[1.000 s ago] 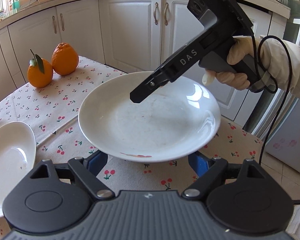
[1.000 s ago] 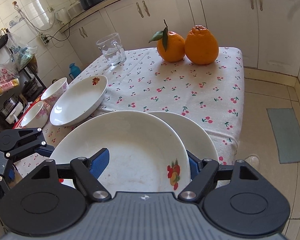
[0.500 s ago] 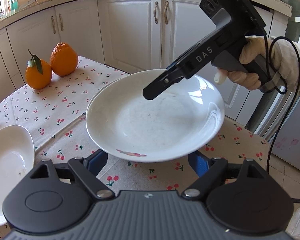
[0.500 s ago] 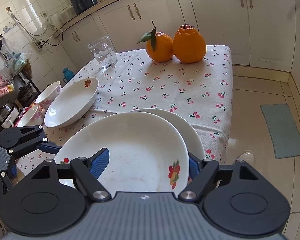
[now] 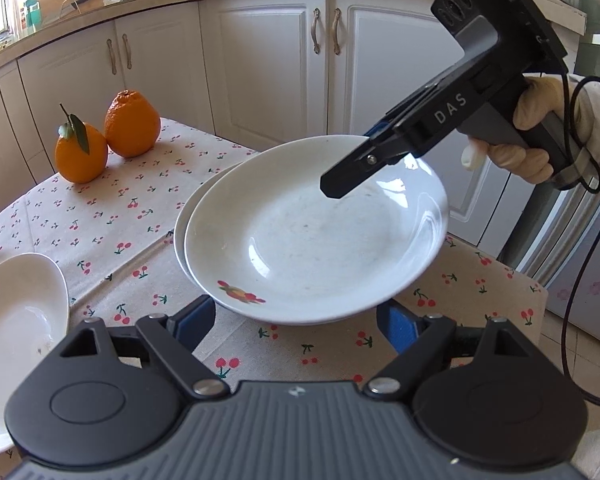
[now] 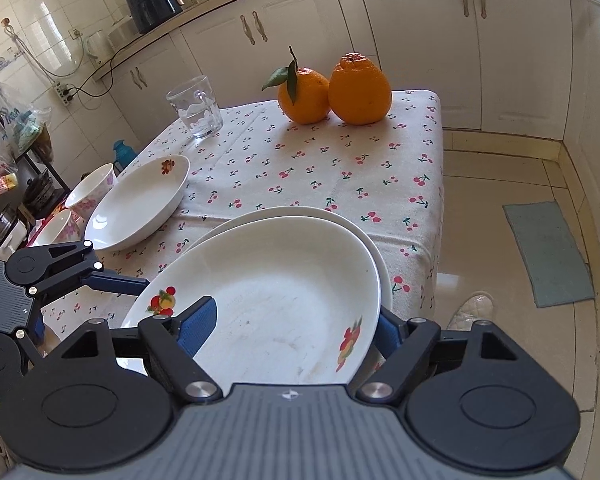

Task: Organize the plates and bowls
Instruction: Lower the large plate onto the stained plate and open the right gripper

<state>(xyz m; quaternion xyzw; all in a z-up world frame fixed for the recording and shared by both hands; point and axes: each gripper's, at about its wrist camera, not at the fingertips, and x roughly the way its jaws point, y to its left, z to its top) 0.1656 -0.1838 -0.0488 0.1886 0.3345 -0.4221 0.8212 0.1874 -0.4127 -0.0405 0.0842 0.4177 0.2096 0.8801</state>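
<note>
A white plate with fruit motifs (image 5: pixel 316 240) hangs tilted just over a second white plate (image 5: pixel 181 224) on the cherry-print tablecloth. My right gripper (image 6: pixel 292 320) is shut on its rim, one blue pad (image 6: pixel 198 328) on the inner face and the other finger behind the rim. Its jaws are opening. In the left wrist view the right gripper (image 5: pixel 348 176) reaches in from the upper right. My left gripper (image 5: pixel 296 324) stands open at the plate's near rim, gripping nothing. A third plate (image 6: pixel 140 204) and two flowered bowls (image 6: pixel 92 192) sit at the table's left.
Two oranges (image 6: pixel 336 92) and a glass mug (image 6: pixel 196 108) stand at the far end of the table (image 6: pixel 340 168). The table's right edge drops to a tiled floor with a mat (image 6: pixel 548 252). White cabinets (image 5: pixel 268 60) line the back. A gloved hand (image 5: pixel 532 156) holds the right gripper.
In the left wrist view the right gripper has drawn back to the right with the plate. The plate has turned a little, and the rim of the plate beneath now shows. The left gripper stayed put.
</note>
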